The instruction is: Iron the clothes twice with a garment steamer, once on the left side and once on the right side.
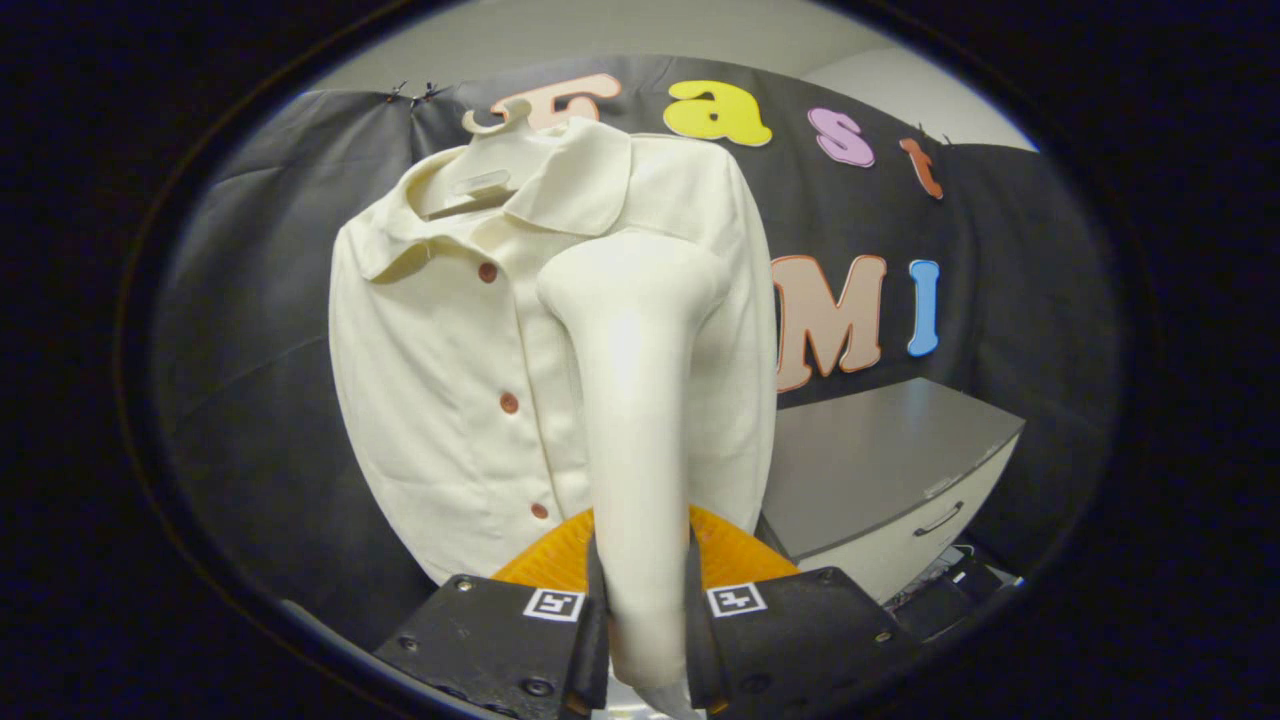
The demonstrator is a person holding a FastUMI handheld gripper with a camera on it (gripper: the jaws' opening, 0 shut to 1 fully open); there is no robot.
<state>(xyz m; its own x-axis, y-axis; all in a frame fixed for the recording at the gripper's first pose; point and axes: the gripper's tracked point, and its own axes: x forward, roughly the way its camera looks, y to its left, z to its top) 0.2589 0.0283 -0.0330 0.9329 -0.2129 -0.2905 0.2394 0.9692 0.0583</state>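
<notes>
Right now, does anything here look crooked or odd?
Nothing is damaged or spilled. The shirt hangs turned slightly sideways on its hanger, buttoned. The gripper is shut on the steamer, whose head is by the shirt's upper part.

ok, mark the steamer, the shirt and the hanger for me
steamer [635, 400]: gripper view, middle of its handle, held between the fingers.
shirt [440, 400]: gripper view, front panel left of the button row.
hanger [490, 165]: gripper view, neck piece inside the collar, below the hook.
</notes>
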